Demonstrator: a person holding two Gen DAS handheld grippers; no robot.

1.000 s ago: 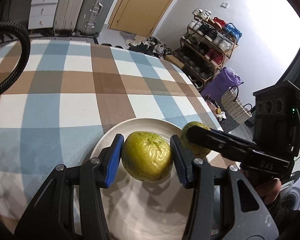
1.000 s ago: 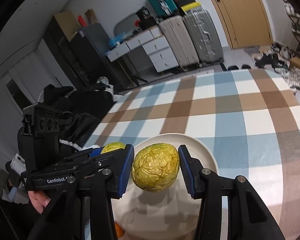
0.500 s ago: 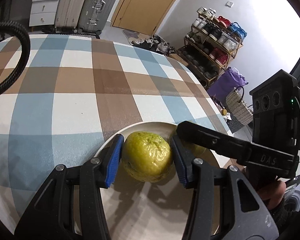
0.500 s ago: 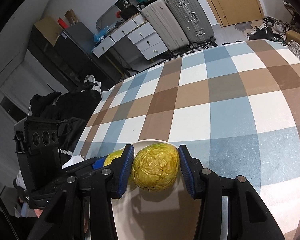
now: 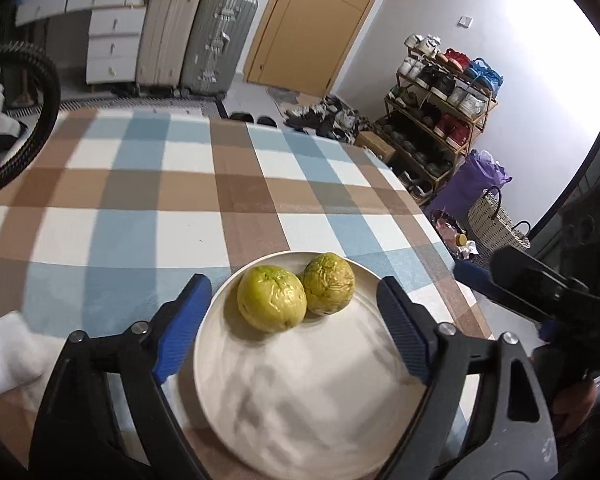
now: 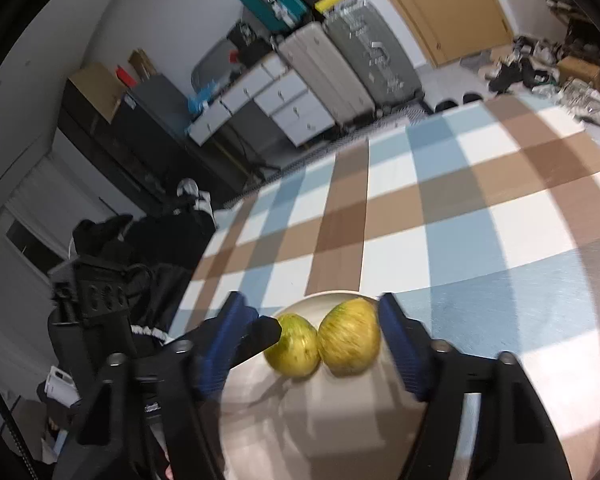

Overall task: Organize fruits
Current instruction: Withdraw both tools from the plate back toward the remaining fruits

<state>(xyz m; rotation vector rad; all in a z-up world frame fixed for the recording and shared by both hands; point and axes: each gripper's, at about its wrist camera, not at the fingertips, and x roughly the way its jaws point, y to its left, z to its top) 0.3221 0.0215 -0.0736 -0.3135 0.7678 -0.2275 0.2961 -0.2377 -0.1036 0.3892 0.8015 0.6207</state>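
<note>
Two wrinkled yellow-green fruits lie side by side, touching, at the far part of a white plate [image 5: 300, 400] [image 6: 320, 420]. The greener fruit [image 5: 271, 298] [image 6: 294, 346] is on the left and the yellower fruit [image 5: 329, 289] [image 6: 350, 336] on the right. My left gripper [image 5: 291, 282] has its jaws opening, blue pads wide on either side of both fruits and clear of them. My right gripper [image 6: 311, 300] also has its jaws opening around the pair and grips nothing. Its right pad is close beside the yellower fruit. Each gripper's finger shows in the other's view.
The plate sits near the front right corner of a table with a blue, brown and white checked cloth [image 5: 140, 200]. A white cloth [image 5: 4, 352] lies at the left. A black hose [image 5: 44, 80] arcs at far left. Suitcases, a shoe rack and a basket stand beyond the table.
Both grippers went from shut on a fruit to wide open. The two fruits now rest on the plate, and both grippers have drawn back from them.
</note>
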